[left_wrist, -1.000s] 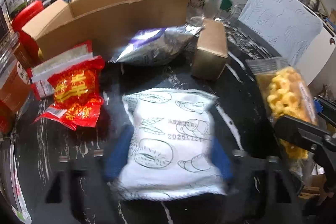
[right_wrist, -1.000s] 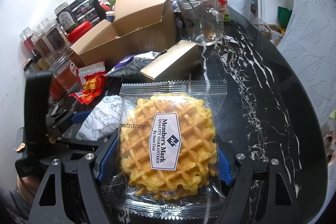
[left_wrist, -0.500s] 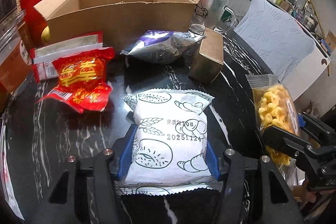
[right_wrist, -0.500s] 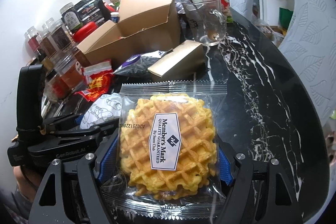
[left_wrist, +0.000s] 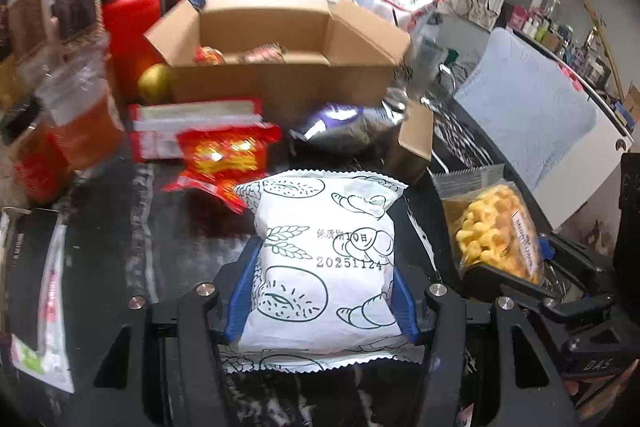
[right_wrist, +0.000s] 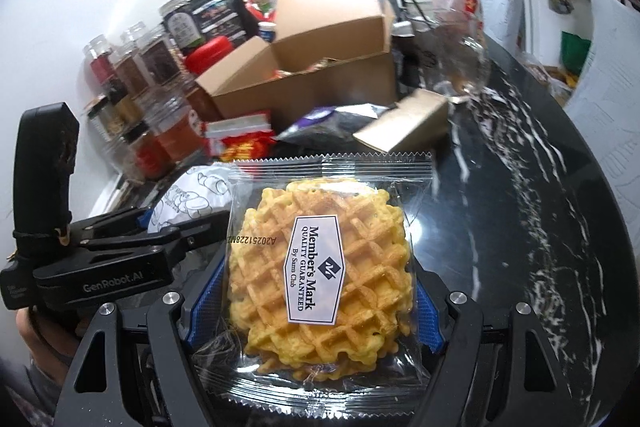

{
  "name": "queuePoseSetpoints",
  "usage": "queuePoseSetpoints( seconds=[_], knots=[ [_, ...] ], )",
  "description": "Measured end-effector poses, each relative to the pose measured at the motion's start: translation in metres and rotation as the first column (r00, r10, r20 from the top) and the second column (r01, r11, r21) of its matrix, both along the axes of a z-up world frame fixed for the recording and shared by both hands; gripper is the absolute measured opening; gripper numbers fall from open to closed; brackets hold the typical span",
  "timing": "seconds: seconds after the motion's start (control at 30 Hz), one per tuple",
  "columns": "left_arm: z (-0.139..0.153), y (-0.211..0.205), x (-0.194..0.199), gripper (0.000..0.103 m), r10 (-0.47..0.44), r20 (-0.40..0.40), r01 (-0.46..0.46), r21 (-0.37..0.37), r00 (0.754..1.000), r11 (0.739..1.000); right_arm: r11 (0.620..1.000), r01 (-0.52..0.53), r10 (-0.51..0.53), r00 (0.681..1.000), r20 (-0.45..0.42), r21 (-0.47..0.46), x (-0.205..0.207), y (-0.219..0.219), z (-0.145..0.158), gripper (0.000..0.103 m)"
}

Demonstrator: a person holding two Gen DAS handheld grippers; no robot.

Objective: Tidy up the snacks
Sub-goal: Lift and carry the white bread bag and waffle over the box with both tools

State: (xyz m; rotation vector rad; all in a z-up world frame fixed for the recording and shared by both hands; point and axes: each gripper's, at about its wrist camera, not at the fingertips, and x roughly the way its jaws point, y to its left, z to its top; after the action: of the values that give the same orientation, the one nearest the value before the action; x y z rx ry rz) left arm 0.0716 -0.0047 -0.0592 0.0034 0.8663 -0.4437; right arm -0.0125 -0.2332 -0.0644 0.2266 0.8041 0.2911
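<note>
- Left gripper [left_wrist: 322, 301]: clamped on white bread packet [left_wrist: 320, 267], lifted short of the open cardboard box [left_wrist: 280, 39].
- Right gripper [right_wrist: 316, 307]: grips waffle packet [right_wrist: 320, 267], before the box; bare desk [right_wrist: 520, 207] rightward.

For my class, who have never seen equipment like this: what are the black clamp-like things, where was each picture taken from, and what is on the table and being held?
There is no robot. A person holds two hand-operated grippers, each carrying a wide-angle camera that looks along its fingers, so each picture comes from one gripper. The left gripper is clamped on a white bread packet. The right gripper is clamped on a wrapped waffle. On the black marble table stand an open cardboard box with snacks inside, a red snack packet, a purple and silver bag and a small brown box. Each gripper also shows in the other's picture.
</note>
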Motion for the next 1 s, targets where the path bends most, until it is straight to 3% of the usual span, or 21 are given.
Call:
queuePoseSetpoints(
  seconds=[0.5,0.7,1.0],
  knots=[
    [0.060,0.023,0.012,0.054,0.063,0.142,-0.054,-0.063,0.988,0.997,0.995,-0.099,0.095,0.986,0.136,0.018,0.022,0.037,0.055,0.079],
    [0.053,0.022,0.020,0.053,0.063,0.145,-0.055,-0.054,0.987,0.997,0.995,-0.102,0.098,0.988,0.121,0.023,0.032,0.040,0.051,0.079],
    [0.002,0.018,0.040,0.053,0.064,0.002,-0.064,0.039,0.998,0.997,0.998,-0.055,0.053,0.997,0.050,0.025,0.037,0.027,0.029,0.079]
  ],
)
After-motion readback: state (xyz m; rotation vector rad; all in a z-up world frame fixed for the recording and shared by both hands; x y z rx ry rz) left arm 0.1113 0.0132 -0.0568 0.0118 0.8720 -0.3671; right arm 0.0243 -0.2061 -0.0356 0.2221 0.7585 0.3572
